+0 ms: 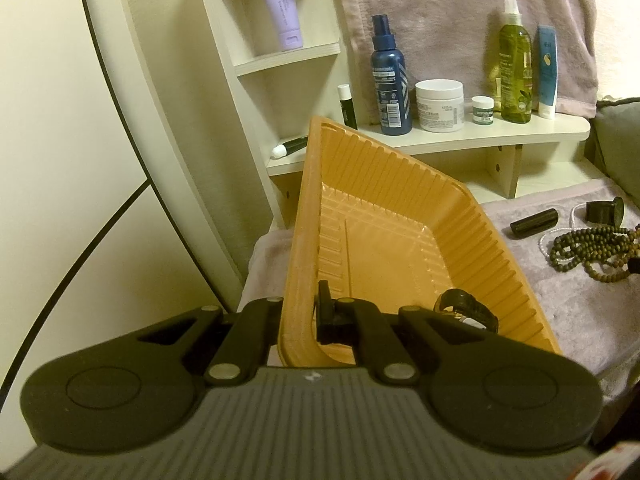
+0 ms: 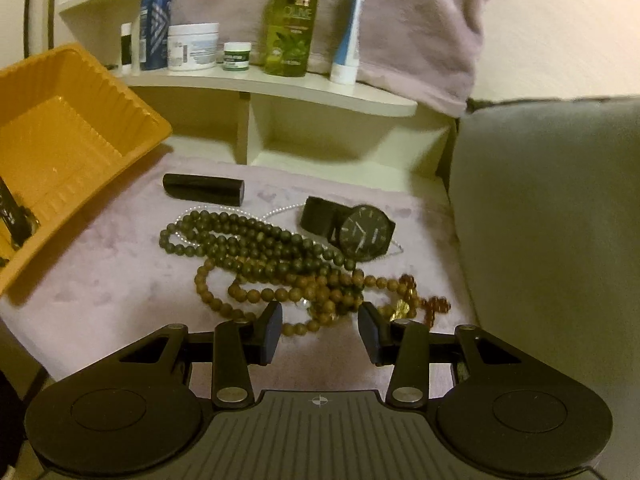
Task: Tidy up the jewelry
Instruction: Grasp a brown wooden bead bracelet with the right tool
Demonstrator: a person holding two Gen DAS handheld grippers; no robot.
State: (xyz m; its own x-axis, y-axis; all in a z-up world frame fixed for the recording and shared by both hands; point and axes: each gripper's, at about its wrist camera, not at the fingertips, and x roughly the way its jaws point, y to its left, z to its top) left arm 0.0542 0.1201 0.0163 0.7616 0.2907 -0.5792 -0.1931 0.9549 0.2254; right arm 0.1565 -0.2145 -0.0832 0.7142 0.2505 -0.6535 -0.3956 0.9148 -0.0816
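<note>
Right gripper (image 2: 319,332) lining up on the tangled brown wooden bead strands (image 2: 280,276)
Left gripper (image 1: 298,320) is clenching the tilted orange ribbed plastic tray (image 1: 384,208) by its wall; right is hovering unclenched over beads lying on the mauve cloth; next, closing and carrying them trayward

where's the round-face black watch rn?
Right wrist view, centre-right: black watch lies on the pink cloth, touching the dark bead strand, right of the black tube.
</note>
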